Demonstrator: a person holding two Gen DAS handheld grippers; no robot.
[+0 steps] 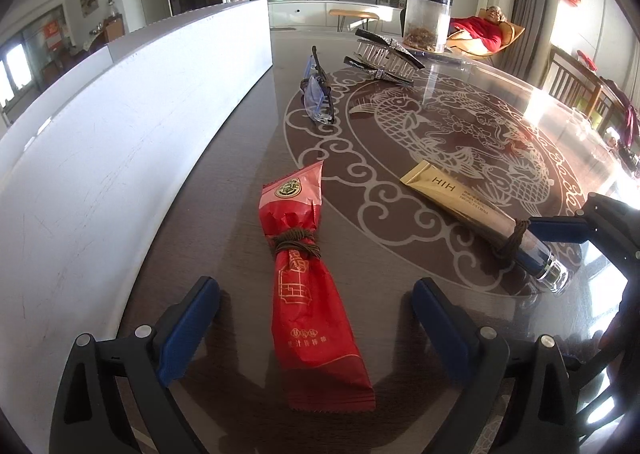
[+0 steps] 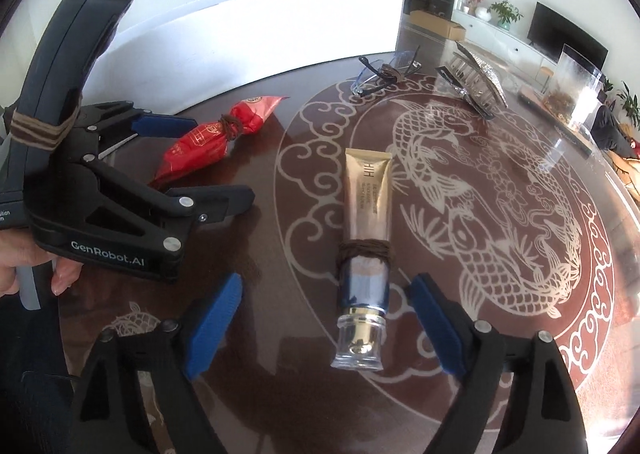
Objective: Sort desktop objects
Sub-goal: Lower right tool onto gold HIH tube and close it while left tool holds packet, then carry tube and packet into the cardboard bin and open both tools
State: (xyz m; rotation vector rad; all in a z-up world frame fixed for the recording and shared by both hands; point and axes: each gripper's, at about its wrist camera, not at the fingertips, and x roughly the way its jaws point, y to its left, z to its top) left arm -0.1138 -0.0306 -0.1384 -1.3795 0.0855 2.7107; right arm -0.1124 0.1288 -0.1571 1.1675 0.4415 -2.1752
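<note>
A red snack packet [image 1: 304, 274] tied with brown cord lies on the dark table between the open fingers of my left gripper [image 1: 316, 318]; it also shows in the right wrist view [image 2: 212, 137]. A gold cream tube [image 2: 366, 221] with a clear cap and brown cord lies between the open fingers of my right gripper [image 2: 326, 318]; it also shows in the left wrist view [image 1: 480, 221]. Blue-lensed glasses [image 1: 316, 91] and a jewelled hair claw [image 1: 384, 53] lie farther back. Both grippers hold nothing.
A white box [image 1: 132, 125] runs along the table's left side. A clear jar [image 1: 426, 19] stands at the far edge. The left gripper's body [image 2: 104, 181] sits left of the right one. The table [image 1: 460, 125] has a fish pattern under glass.
</note>
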